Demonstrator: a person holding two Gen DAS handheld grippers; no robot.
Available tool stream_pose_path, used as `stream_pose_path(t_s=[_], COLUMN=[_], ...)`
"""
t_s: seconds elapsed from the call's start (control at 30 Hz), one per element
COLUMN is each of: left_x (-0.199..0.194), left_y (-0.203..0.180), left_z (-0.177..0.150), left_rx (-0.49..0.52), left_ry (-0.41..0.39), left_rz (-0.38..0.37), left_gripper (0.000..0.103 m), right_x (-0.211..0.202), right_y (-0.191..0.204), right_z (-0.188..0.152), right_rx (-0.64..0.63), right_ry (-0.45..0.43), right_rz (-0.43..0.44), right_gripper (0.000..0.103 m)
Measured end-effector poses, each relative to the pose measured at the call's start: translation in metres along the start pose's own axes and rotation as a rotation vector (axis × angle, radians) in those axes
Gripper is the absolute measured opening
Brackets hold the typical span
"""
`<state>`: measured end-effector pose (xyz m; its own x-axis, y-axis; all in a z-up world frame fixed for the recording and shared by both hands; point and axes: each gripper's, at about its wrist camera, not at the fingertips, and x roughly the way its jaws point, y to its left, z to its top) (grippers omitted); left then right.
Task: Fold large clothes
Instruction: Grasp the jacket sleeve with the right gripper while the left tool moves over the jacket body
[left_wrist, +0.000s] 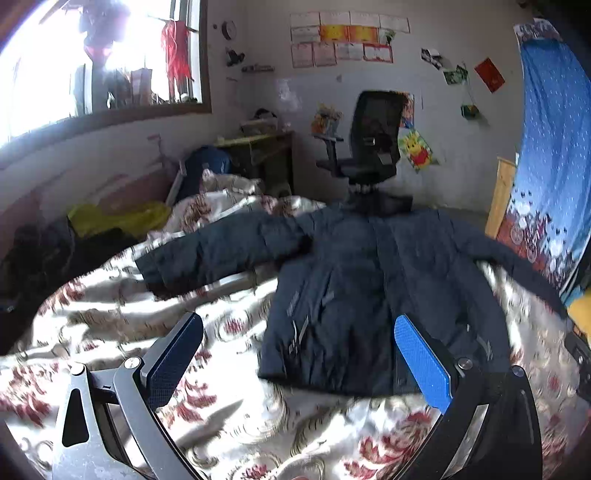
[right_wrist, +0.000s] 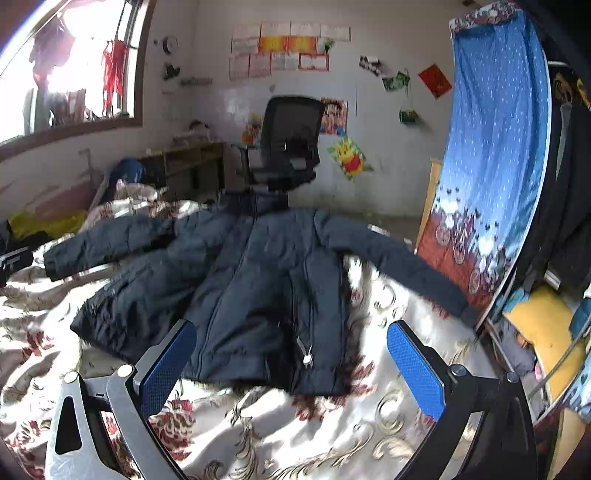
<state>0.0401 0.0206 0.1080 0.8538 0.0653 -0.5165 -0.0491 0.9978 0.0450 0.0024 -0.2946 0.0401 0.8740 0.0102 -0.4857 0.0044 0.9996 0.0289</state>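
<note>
Here a dark jacket (left_wrist: 354, 280) lies spread on the floral bed (left_wrist: 229, 417), both tongs (left_wrist: 299, 354) (right_wrist: 291, 354) wide and empty, its hem blurred.

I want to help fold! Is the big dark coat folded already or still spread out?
Spread out. The coat lies flat on the flowery blanket, both sleeves stretched sideways, nothing folded over. Both claws are open and away from it.

Sunlit window (left_wrist: 99, 62), paper-covered white wall (right_wrist: 388, 122), black office chair (left_wrist: 369, 140), wooden desk (right_wrist: 184, 158)
</note>
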Motion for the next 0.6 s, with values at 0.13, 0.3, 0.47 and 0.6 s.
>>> stream_pose_path(t_s=[0.13,0.3,0.47,0.6], left_x=[-0.012,-0.016,0.039,0.121], left_y=[-0.002,-0.026,-0.078,-0.128], left_z=[0.044,0.097,0.126,0.128], left_rx=[-0.031,-0.02,0.093,0.2], left_ry=[-0.001,0.023,0.055,0.064], left_rz=[0.005,0.024,-0.015,-0.111], left_gripper=[0.102,0.102,0.102,0.102], right_x=[-0.007,0.006,0.05,0.101], right_y=[-0.021,-0.076,-0.127,-0.159], right_z=[0.025,0.052,0.056,0.051], right_rx=[0.02,0.17,0.304,0.414], right_ry=[-0.015,0.026,0.074,0.147], right_rz=[-0.006,0.001,-0.051,-0.048], right_gripper=[0.103,0.103,0.103,0.103])
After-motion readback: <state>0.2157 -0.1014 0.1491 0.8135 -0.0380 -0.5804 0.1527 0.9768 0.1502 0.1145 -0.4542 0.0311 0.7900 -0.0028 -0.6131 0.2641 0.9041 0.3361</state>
